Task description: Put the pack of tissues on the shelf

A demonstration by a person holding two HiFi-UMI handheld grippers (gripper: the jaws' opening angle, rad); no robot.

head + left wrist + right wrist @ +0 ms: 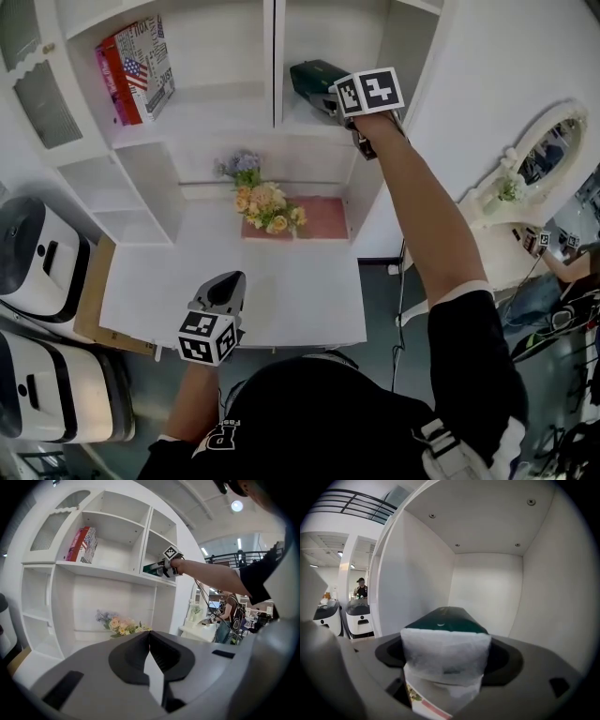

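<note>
The tissues [445, 654], a green-topped pack, sit pinched between the fingers of the right gripper [445, 667], which are clenched on its near end. Its far end points into the shelf [319, 126] compartment above and right of the flowers [267, 207]. I cannot tell whether it rests on the board yet. This looks like the placing step, nearly done. The next move calls for settling the pack flat on the board, releasing the fingers, and drawing straight back without dragging it. The left gripper [228, 283] hangs idle below the flowers, over the bench [300, 300], fingers closed on nothing.
</note>
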